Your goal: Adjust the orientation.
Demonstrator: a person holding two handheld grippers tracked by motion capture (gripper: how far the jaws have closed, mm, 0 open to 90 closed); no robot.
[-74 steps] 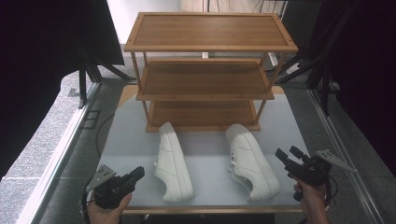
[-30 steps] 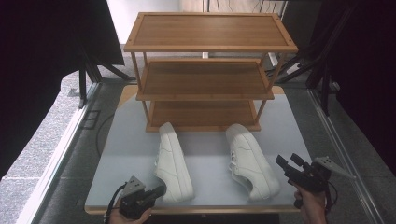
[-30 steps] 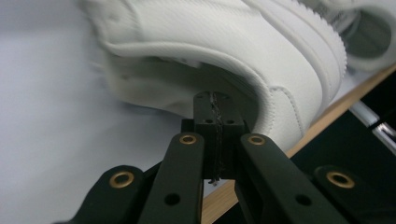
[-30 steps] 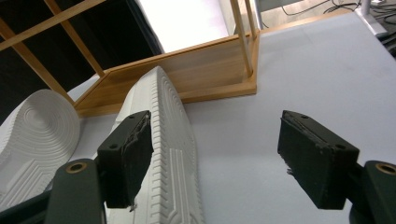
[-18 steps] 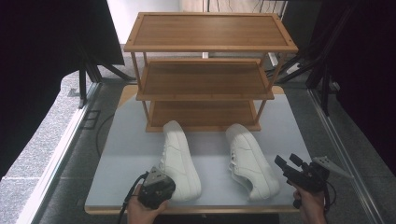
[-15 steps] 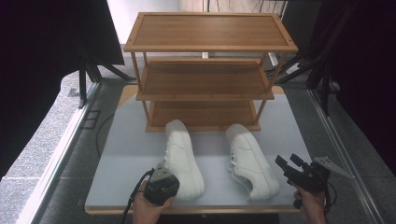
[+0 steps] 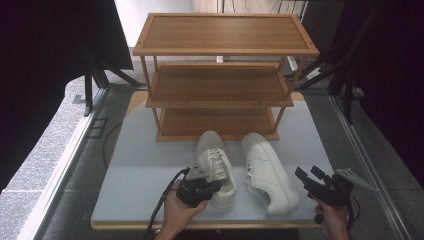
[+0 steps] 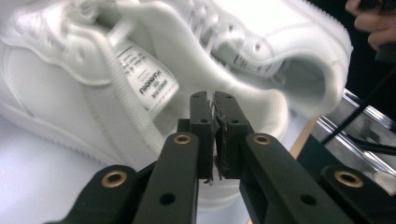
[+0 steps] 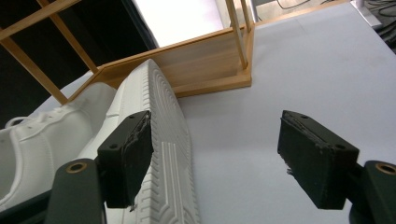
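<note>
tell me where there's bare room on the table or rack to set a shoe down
All three rack shelves are bare. The table is free left of the left shoe, and right of the right shoe, ahead of the right gripper. It is crowded at the front middle, where the left gripper meets the left shoe's heel.

A studio-like recording space: black curtains (image 7: 45,60) and stand legs (image 7: 345,75) surround a pale table (image 7: 145,165) on grey floor (image 7: 40,170).

High view overhead facing rack (image 7: 220,75), gripper views close, sharing shoes (image 7: 216,167)
</note>
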